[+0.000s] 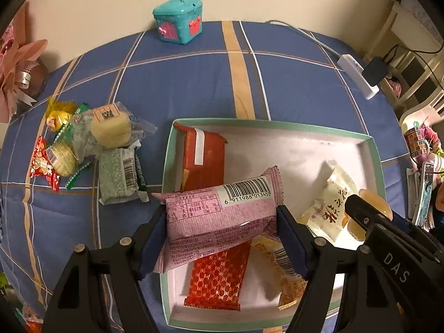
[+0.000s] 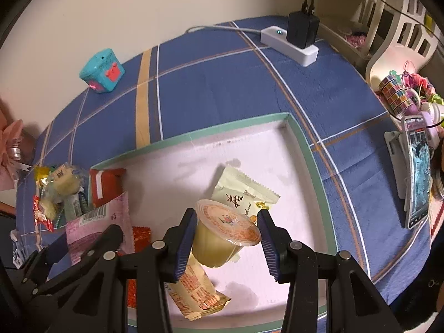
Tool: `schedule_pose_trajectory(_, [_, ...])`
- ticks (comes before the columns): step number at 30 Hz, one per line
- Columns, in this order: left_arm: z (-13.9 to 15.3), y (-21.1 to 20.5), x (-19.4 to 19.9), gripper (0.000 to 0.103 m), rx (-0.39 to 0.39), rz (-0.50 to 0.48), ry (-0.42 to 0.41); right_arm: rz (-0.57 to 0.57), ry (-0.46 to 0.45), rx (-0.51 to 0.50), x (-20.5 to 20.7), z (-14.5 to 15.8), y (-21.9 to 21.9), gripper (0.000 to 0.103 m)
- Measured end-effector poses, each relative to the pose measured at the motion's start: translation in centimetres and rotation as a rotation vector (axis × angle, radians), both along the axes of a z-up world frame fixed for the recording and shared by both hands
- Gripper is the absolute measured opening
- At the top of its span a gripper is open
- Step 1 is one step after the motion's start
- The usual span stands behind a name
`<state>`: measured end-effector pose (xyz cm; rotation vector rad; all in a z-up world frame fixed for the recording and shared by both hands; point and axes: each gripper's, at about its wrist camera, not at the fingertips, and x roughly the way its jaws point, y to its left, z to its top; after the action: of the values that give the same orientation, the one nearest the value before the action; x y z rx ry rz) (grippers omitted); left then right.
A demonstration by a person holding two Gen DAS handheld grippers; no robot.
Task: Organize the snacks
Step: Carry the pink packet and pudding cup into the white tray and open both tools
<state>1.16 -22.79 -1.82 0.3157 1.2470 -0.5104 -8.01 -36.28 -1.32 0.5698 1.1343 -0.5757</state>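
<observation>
Left wrist view: left gripper (image 1: 222, 223) clamped on pink snack pack (image 1: 219, 216), both pads pressed against its ends, barcode side up. Pack held over the near-left part of the green-rimmed box (image 1: 376, 149), tilted slightly, left end overhanging the box's left rim. Under it inside the box: red patterned pack (image 1: 219, 274) lying flat, orange-yellow pack (image 1: 283, 266) just beside it to the right. Red-brown pack (image 1: 204, 161) leaning along the box's left wall. Cream pack with red writing (image 1: 330, 208) in the right half of the box. Right gripper's black finger entering from the right edge, jelly cup (image 1: 374, 205) partly hidden behind it. Loose snack pile (image 1: 91, 144) on the blue plaid cloth (image 1: 180, 88) left of the box, apart from it. Teal toy box (image 1: 179, 20) at the far edge near the wall. White power strip (image 1: 358, 76) far right.

Right wrist view: right gripper (image 2: 226, 233) around jelly cup (image 2: 222, 236), left pad touching the cup's side, right pad just beside the lid rim; firm grip or not, cannot tell. Cup upright, resting on or just above box floor, over the orange-yellow pack (image 2: 194, 291), cream pack (image 2: 241, 191) right behind it. Pink pack (image 2: 97, 227) and left gripper's fingers at lower left. Phone on stand (image 2: 416, 177) at right, off the box.
</observation>
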Motion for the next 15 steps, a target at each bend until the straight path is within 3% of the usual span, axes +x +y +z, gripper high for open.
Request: schedule_pose_trajectory(15, [-1.3, -0.3, 0.0, 0.078, 0.012, -0.006, 0.021, -0.003, 0.033, 0.017, 0.1, -1.0, 0.0, 0.048])
